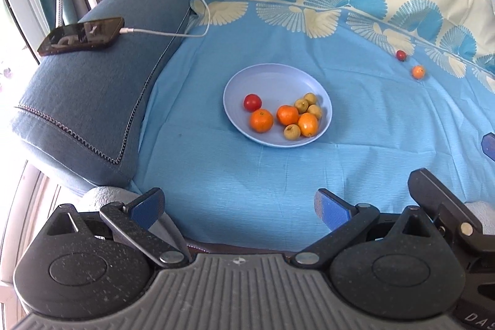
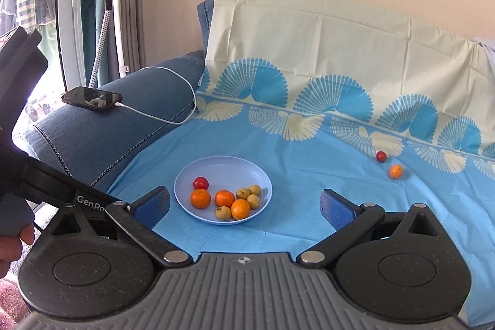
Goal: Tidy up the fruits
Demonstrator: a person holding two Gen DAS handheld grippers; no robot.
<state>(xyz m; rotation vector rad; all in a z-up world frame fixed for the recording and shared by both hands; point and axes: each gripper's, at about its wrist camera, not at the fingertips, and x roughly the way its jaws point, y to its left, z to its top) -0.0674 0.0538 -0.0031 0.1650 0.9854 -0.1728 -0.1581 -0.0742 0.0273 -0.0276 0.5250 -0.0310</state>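
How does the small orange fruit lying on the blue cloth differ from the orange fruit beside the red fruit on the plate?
The small orange fruit on the blue cloth lies outside the pale blue round plate; the orange fruit beside the red fruit sits inside the plate. The loose one looks smaller, though it also lies farther off. The loose one has only a small red fruit close by; the plated one sits among several fruits. Both are round and orange.

In my left wrist view the plate [image 1: 275, 76] lies at the centre of the frame on the cloth [image 1: 235, 169], with the fruits [image 1: 286, 115] in its lower half. Two loose fruits [image 1: 417, 71] lie on the cloth at the right of the frame, well apart from the plate. At upper left a phone [image 1: 81, 35] rests on the sofa arm [image 1: 92, 101], its cable [image 1: 173, 34] trailing right.
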